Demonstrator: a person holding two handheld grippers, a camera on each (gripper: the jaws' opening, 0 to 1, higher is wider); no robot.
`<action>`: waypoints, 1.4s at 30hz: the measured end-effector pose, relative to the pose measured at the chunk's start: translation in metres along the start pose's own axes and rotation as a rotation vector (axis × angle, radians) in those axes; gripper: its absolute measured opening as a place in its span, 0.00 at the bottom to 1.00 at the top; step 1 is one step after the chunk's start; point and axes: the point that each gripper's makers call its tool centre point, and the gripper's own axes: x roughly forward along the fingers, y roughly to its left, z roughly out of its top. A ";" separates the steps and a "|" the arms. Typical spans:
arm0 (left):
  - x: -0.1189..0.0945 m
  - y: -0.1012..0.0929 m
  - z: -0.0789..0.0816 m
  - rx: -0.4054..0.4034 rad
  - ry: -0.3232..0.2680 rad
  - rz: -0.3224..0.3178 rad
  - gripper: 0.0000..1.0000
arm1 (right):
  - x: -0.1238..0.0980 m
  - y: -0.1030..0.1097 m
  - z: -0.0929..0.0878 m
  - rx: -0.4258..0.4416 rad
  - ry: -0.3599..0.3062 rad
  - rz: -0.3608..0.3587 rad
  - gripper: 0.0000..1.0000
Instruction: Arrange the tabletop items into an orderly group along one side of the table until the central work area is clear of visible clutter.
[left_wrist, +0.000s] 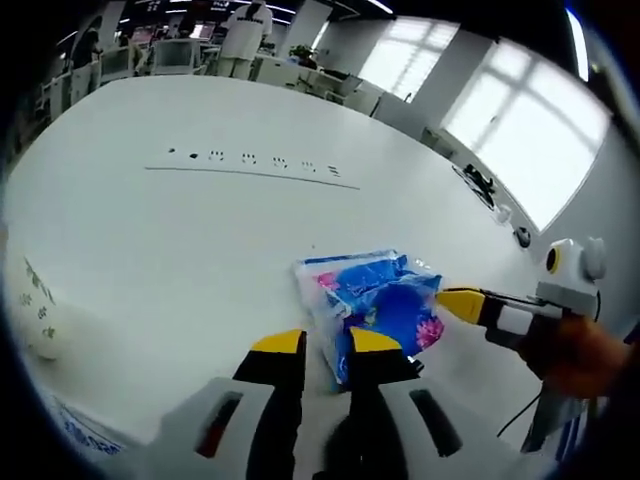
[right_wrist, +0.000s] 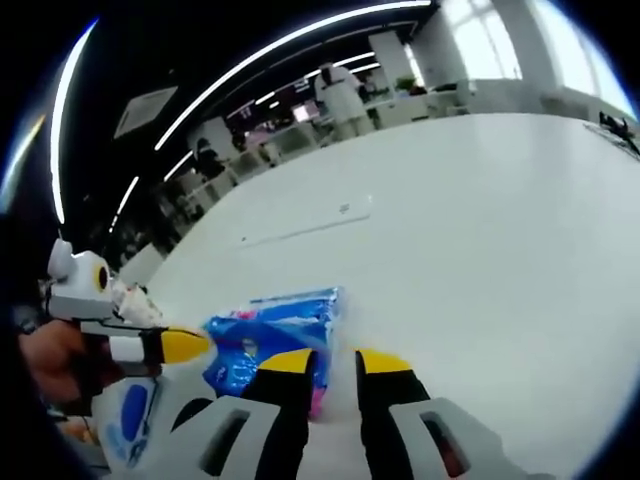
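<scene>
Two claws meet at a blue bag (left_wrist: 375, 305) on the white desk (left_wrist: 200, 230). Left claw (left_wrist: 327, 343) and right claw (right_wrist: 333, 362) both look released, jaws apart.

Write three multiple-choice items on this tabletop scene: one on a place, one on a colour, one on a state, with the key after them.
1. Where does the blue packet lie?
A. on the white table
B. on a chair
C. on the floor

2. What colour are the tips of the hand-held grippers?
A. red
B. green
C. yellow

3. How do the left hand-held gripper jaws stand?
A. apart, at the packet's edge
C. lying flat on the table away from the packet
B. clamped on a cup

Key: 1 A, the packet rests on the table top; 2 C, yellow tips show in both views, also on the right hand-held gripper; 3 A, a gap shows between the jaws.
</scene>
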 end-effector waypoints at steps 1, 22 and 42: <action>-0.001 0.002 0.000 -0.002 -0.001 -0.001 0.13 | -0.001 0.001 0.000 -0.001 0.000 0.001 0.14; -0.072 0.025 -0.003 -0.021 -0.071 0.020 0.13 | -0.013 0.048 0.015 -0.101 0.013 0.082 0.16; -0.173 0.093 -0.059 -0.146 -0.101 0.133 0.13 | 0.000 0.150 -0.029 -0.224 0.117 0.242 0.19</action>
